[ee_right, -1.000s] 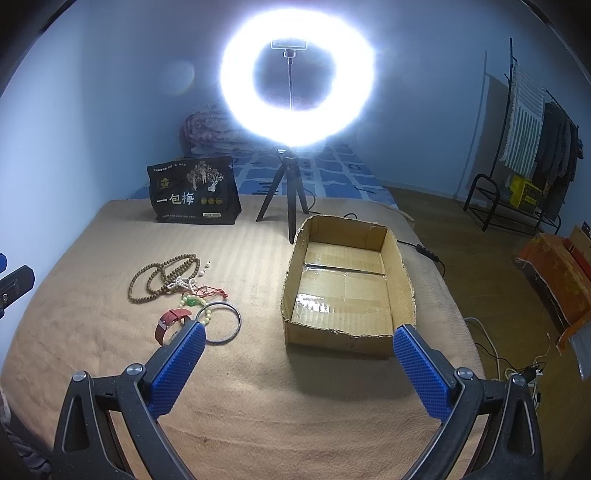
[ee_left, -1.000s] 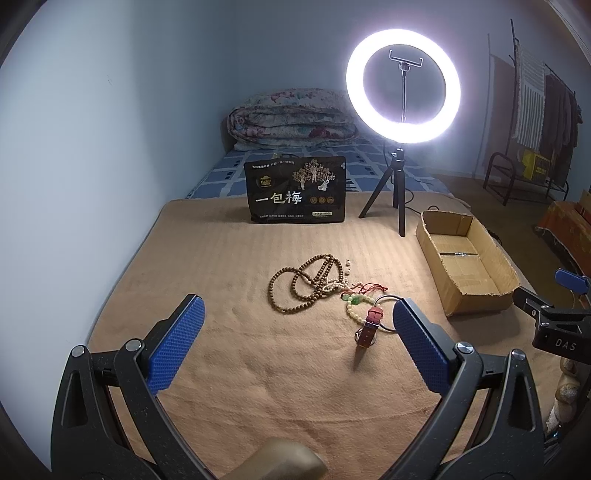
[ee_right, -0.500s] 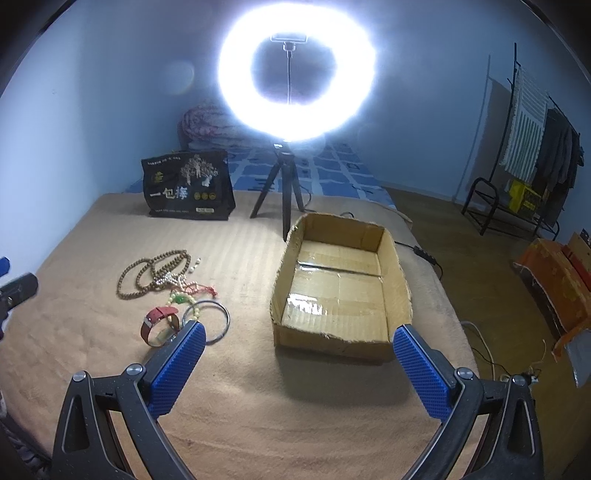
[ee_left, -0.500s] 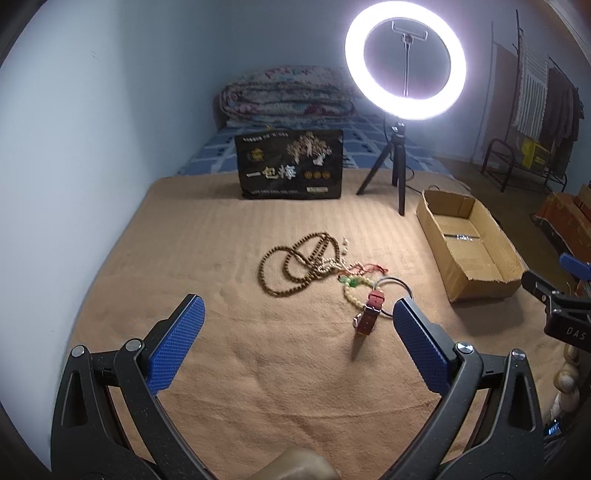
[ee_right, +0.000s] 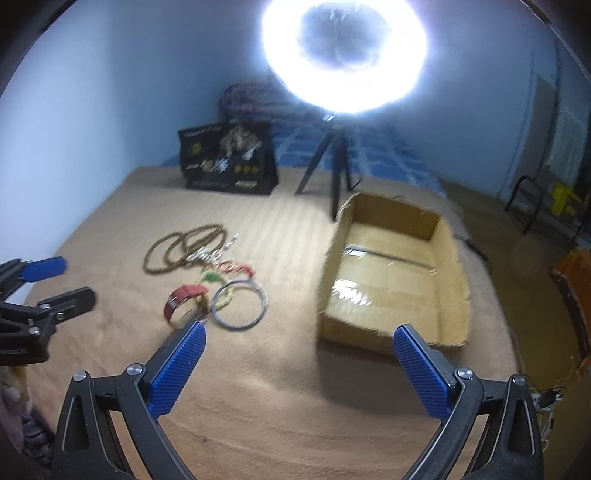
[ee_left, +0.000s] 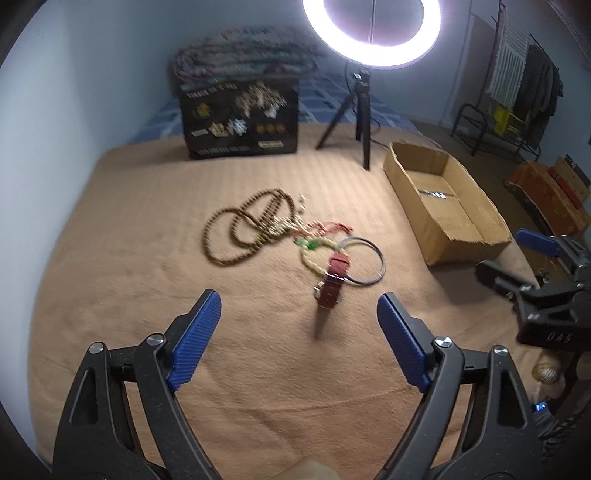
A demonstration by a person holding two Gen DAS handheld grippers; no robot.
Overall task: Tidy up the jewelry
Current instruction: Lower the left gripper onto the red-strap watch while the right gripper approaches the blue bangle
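Left tool (ee_left: 299, 314): jaws apart with nothing between them, closing slightly, aimed down at the tan blanket (ee_left: 147, 258) covering the bed. Right tool (ee_right: 299, 350): jaws wide apart, empty, over bare blanket just short of the cardboard box (ee_right: 450, 280). Just beyond the left tool stands a red watch strap (ee_left: 334, 280), on edge and overlapping a pale bead bracelet (ee_left: 308, 258) and a thin metal bangle (ee_left: 373, 273). Farther on lies a green-and-red cord piece (ee_left: 317, 234), then a looped brown bead necklace (ee_left: 240, 236), all touching or tangled in one cluster. The box sits to the right of the cluster, well apart from it, open; nothing like jewelry can be made out in it. Behind stand a black printed bag (ee_left: 240, 118) and a ring light on a tripod (ee_left: 369, 33). Risk, judged: because the pieces overlap, closing on the strap could drag the bracelet or bangle along, then drop them short of the box. The soft blanket may bunch into the pads. Both views are motion-blurred, so the exact overlaps are uncertain.
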